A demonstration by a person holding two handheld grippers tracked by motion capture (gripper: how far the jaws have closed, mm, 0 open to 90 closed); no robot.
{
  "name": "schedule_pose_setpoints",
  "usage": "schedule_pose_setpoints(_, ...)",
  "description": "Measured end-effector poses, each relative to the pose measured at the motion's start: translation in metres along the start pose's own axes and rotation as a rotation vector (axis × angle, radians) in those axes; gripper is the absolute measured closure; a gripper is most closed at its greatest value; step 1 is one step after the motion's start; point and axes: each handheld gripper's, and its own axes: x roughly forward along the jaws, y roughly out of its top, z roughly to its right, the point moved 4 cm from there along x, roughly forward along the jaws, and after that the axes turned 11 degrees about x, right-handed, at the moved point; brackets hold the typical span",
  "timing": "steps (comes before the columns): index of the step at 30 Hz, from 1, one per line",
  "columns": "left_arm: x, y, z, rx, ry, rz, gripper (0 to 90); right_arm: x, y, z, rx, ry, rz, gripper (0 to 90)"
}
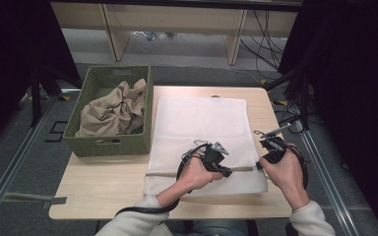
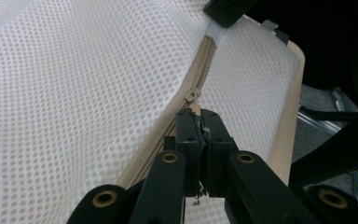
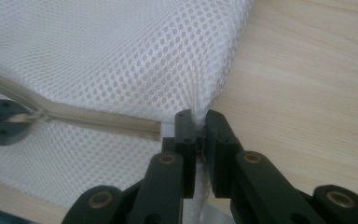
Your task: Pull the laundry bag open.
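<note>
A white mesh laundry bag (image 1: 202, 129) lies flat on the wooden table, with a beige zipper (image 1: 187, 172) running along its near side. My left gripper (image 1: 228, 171) is shut on the zipper pull (image 2: 194, 96), its jaws pressed together around the tab in the left gripper view (image 2: 199, 122). My right gripper (image 1: 260, 165) is shut on the bag's mesh edge at the zipper's right end; in the right gripper view (image 3: 196, 125) the white mesh (image 3: 135, 60) is pinched between the pads. The zipper (image 3: 98, 120) runs off to the left there, toward the left gripper's jaw tips.
A green woven basket (image 1: 110, 144) holding a crumpled tan cloth (image 1: 113, 110) stands on the table's left part. Bare wood (image 1: 103, 189) lies in front of the basket and to the right of the bag (image 3: 307, 84). Beyond the table are the floor, cables and wooden legs.
</note>
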Motion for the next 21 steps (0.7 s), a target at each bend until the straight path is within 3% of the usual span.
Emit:
schedule_pose_setpoints(4,-0.004,-0.002,-0.001,-0.013,0.0,0.007,86.7,-0.001,0.0,0.002,0.004,0.0,0.008,85.0)
schedule_pose_setpoints(5,-0.005,-0.003,-0.002,-0.01,-0.002,0.003,86.6,-0.005,-0.002,-0.004,0.083,-0.007,-0.026,85.0)
schedule_pose_setpoints(6,-0.006,-0.003,-0.002,-0.008,0.001,0.004,86.7,-0.005,-0.002,-0.005,0.081,0.005,-0.023,85.0)
schedule_pose_setpoints(7,-0.006,-0.004,-0.003,-0.008,0.003,0.003,86.6,-0.002,0.0,0.001,0.019,-0.005,0.003,85.0)
schedule_pose_setpoints(8,-0.007,-0.005,-0.003,-0.011,0.002,0.004,86.6,-0.001,0.0,0.002,0.003,0.0,0.012,85.0)
schedule_pose_setpoints(13,-0.011,-0.009,-0.005,-0.018,0.007,0.001,86.6,0.001,0.0,0.002,0.022,0.002,-0.003,85.0)
schedule_pose_setpoints(15,-0.011,-0.01,-0.005,-0.019,0.007,0.004,86.6,0.001,0.0,0.001,0.003,0.002,0.001,85.0)
schedule_pose_setpoints(16,-0.012,-0.01,-0.005,-0.02,0.006,0.004,86.6,-0.001,-0.002,-0.005,0.067,0.001,-0.029,85.0)
schedule_pose_setpoints(21,-0.014,-0.013,-0.006,-0.021,0.008,-0.002,86.6,-0.001,-0.003,-0.005,0.081,-0.004,-0.033,85.0)
